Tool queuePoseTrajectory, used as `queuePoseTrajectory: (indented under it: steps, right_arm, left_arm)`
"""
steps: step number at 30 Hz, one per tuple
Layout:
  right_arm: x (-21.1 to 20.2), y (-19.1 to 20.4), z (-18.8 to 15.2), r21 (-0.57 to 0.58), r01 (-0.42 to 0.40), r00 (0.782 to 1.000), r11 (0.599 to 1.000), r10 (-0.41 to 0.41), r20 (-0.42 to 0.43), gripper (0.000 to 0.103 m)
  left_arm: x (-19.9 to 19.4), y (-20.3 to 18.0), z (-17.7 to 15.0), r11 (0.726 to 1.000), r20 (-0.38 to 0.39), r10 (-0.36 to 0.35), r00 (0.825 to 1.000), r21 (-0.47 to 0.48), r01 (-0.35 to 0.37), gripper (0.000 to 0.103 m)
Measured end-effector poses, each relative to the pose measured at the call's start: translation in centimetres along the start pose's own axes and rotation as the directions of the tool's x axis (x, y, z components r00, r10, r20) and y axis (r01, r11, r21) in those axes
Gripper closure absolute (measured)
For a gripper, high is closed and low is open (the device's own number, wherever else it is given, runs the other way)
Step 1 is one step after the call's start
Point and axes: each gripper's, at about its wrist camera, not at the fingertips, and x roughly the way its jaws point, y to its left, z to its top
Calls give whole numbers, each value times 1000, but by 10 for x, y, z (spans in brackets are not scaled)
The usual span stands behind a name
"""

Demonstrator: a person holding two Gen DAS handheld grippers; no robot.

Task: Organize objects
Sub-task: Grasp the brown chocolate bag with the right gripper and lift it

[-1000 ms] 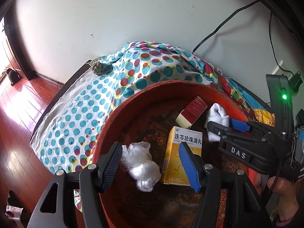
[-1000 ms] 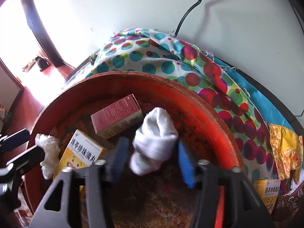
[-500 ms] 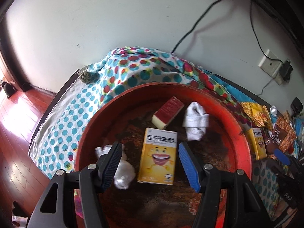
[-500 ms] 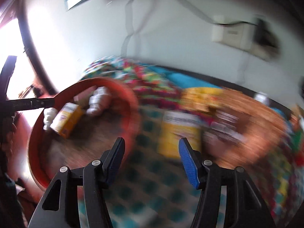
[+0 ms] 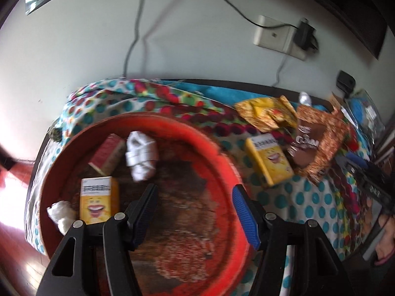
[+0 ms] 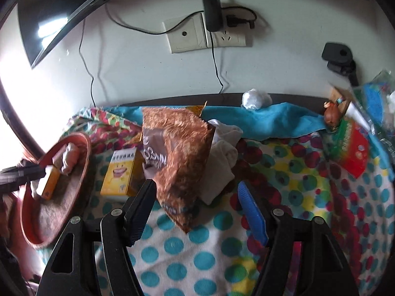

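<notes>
A: Left gripper (image 5: 195,212) status?
B: Jaws are standing wide apart, nothing between them. It is hanging over the bare floor of the red basin (image 5: 227,162).
A: What is sitting in the basin?
B: Nearest, at the left rim, a crumpled plastic bag (image 5: 60,213). Just beside it a yellow box (image 5: 98,201) with a smiling face is lying flat. Behind that a red box (image 5: 107,156), and next to it a rolled white sock (image 5: 142,155).
A: Right gripper (image 6: 195,209)?
B: Jaws have just been opening and are standing wide, gripping nothing. It is pointing down at the dotted cloth (image 6: 217,246). The lower tip of a brown snack bag (image 6: 177,162) is lying between the fingers, pads not pressing on it.
A: Around the bag?
B: A second yellow box (image 6: 121,175) is sitting just to its left, between bag and basin. A pale sock (image 6: 222,162) is lying partly under the bag's right edge. Further right a red and green packet (image 6: 353,148) is resting near the cloth's edge.
A: Farther back?
B: A blue cloth (image 6: 271,120) is running along the table's far side, with a white plastic wad (image 6: 255,100) on it. Behind, a wall socket (image 6: 205,34) is carrying a black plug.
</notes>
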Motion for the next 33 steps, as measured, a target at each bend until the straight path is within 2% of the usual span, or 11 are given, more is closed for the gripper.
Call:
queuePoseTrajectory:
  steps: [3, 8, 11, 13, 19, 24, 27, 30, 33]
  right_arm:
    - [12, -6, 4, 18, -21, 1000, 1000, 21, -13, 37]
    - [21, -7, 9, 17, -42, 999, 999, 42, -1, 40]
    - [26, -2, 10, -1, -58, 998, 998, 58, 1, 55]
    - [29, 2, 9, -14, -81, 997, 997, 82, 4, 70]
    - [27, 6, 3, -24, -104, 993, 994, 105, 51, 80]
    - [9, -4, -4, 17, -160, 984, 987, 158, 79, 82]
    - [-13, -15, -7, 27, -180, 977, 983, 176, 119, 82]
    - [-36, -35, -8, 68, -177, 971, 982, 163, 175, 82]
    - [-51, -62, -11, 135, -164, 968, 977, 133, 214, 82]
  left_arm:
    - [7, -21, -2, 999, -18, -33, 999, 34, 33, 39]
    - [19, -45, -6, 996, -44, -35, 998, 85, 39, 39]
    - [26, -52, -8, 994, -59, -55, 997, 87, 60, 39]
    - [28, -55, -9, 994, -65, -56, 996, 92, 62, 39]
    - [36, -65, -10, 994, -73, -57, 996, 94, 63, 39]
    - [41, -75, -13, 992, -82, -64, 995, 102, 72, 39]
    - [42, -84, -13, 992, -70, -41, 997, 120, 49, 39]
    - [44, -97, -11, 989, -73, -22, 997, 142, 33, 39]
    - [51, -107, -4, 992, -98, -28, 995, 116, 39, 39]
